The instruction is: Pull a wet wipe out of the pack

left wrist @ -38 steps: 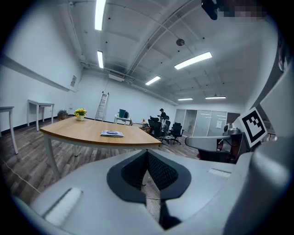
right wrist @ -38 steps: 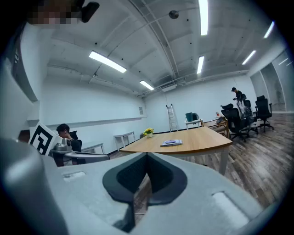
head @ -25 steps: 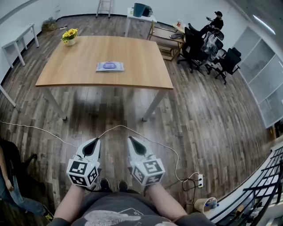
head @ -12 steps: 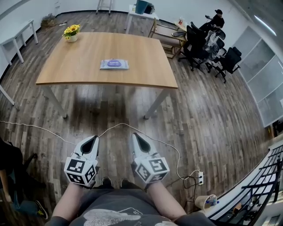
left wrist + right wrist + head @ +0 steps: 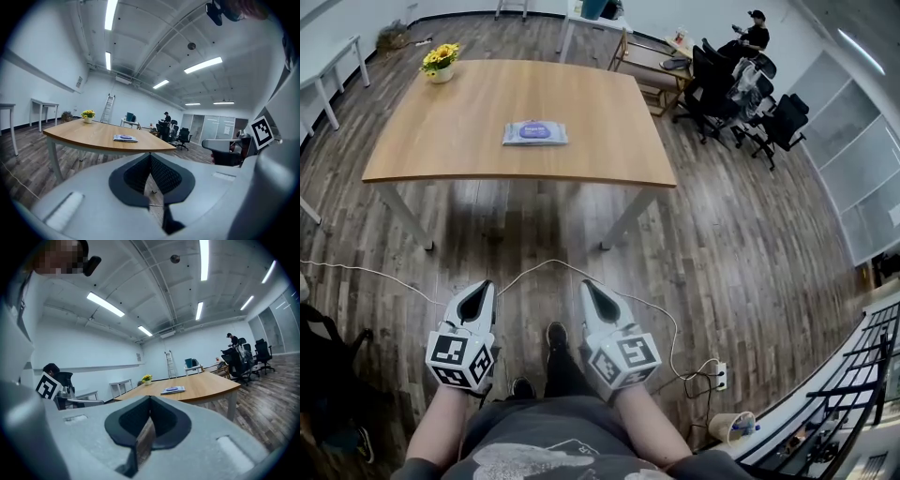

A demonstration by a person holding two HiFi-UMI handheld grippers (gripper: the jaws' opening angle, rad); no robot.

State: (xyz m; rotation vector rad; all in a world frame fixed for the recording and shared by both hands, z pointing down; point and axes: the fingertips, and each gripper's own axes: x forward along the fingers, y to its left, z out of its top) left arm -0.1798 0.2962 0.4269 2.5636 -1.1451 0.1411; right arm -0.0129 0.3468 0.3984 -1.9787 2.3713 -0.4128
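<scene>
The left gripper (image 5: 477, 289) is held low over the wooden floor (image 5: 722, 244), with its jaws pressed together and nothing between them. The wet wipe pack (image 5: 534, 132) lies flat near the middle of the table (image 5: 609, 150), well apart from both grippers and ahead of them (the writing on its purple label is too small to read). The right gripper (image 5: 590, 286) also has its jaws closed and empty.

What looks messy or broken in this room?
Nothing much stands out. The wipe pack lies flat on the table, and the flower pot stands upright at its far corner. Only the white cable looks a bit untidy: it trails loosely across the wooden floor.
</scene>
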